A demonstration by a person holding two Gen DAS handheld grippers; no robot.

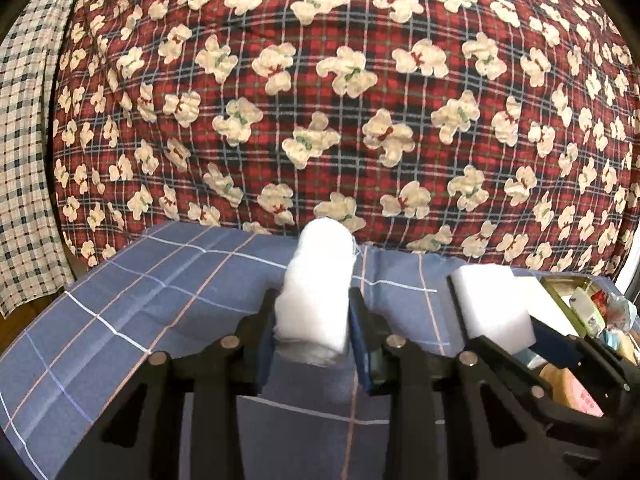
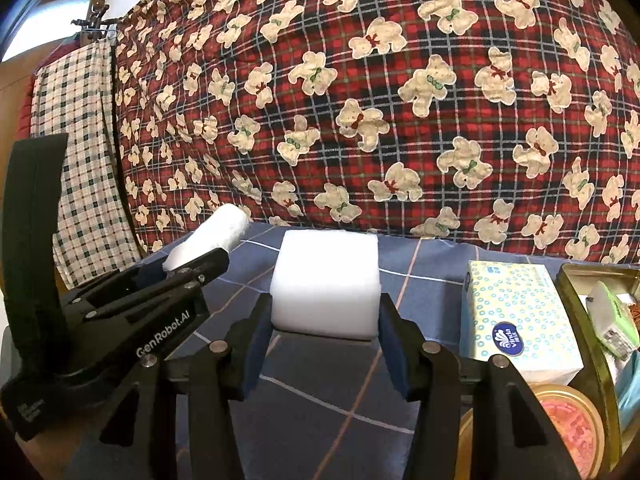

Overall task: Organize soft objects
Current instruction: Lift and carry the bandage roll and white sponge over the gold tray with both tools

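Observation:
A white soft roll (image 1: 318, 288) sticks up and forward between the blue pads of my left gripper (image 1: 314, 320), which is shut on it above a blue checked cloth (image 1: 140, 292). A white foam block (image 2: 326, 282) is clamped between the pads of my right gripper (image 2: 326, 320). In the left wrist view the same foam block (image 1: 492, 304) shows at the right in the right gripper's jaws. In the right wrist view the roll (image 2: 212, 238) and the left gripper (image 2: 176, 280) appear at the left.
A red plaid quilt with bear prints (image 1: 340, 100) fills the background. A checked garment (image 2: 80, 152) hangs at the left. A tissue pack (image 2: 516, 316), a gold tin (image 2: 580, 312) holding small items, and a round lidded container (image 2: 560, 420) sit at the right.

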